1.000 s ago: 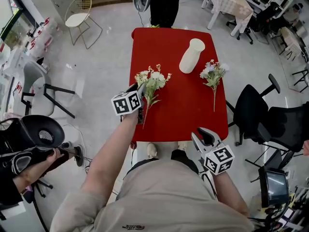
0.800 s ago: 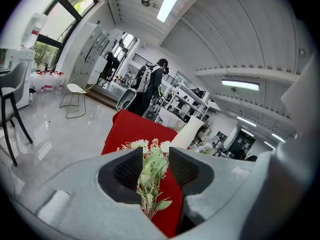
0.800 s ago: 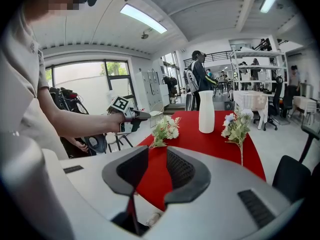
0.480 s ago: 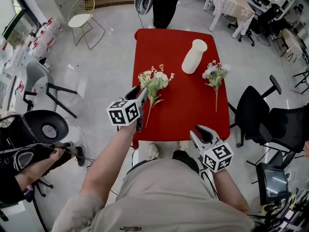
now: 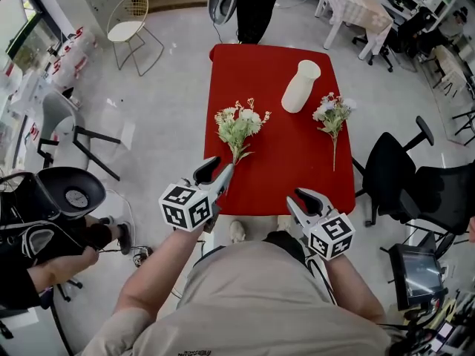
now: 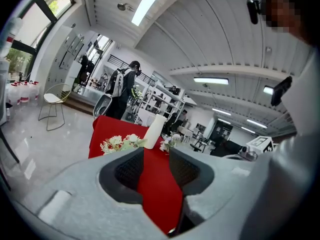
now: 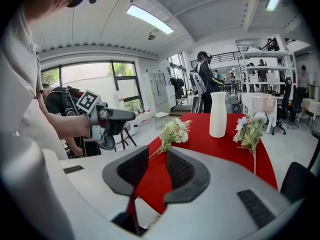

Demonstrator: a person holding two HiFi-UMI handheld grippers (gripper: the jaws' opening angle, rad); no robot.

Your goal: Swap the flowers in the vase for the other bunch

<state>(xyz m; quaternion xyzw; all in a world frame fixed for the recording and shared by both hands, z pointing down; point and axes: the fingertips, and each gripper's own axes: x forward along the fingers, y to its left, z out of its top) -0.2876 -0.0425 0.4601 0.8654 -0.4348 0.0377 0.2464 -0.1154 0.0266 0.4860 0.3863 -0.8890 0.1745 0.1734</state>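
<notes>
Vase (image 5: 300, 86) stood upright, with both bunches lying flat on the red table (image 5: 260, 173)!
What a slim white cylinder it was, smooth, pinched at the neck under a flared lip, on a plain red rectangular top with rounded corners. Left of the vase and nearer the person lay the cream bunch (image 5: 240, 124), frilly blooms over green leaves on a thin stem. Just right of the vase lay the pale pink bunch (image 5: 331, 113), its long stem running back toward the person. Well on the near side of the vase, the left gripper (image 5: 217, 173), a grey moulded shell with black ribbed pads, held its jaws a narrow gap apart with nothing between them. The right gripper (image 5: 299, 201), same build, hung level with it, jaws parted too and empty.
</notes>
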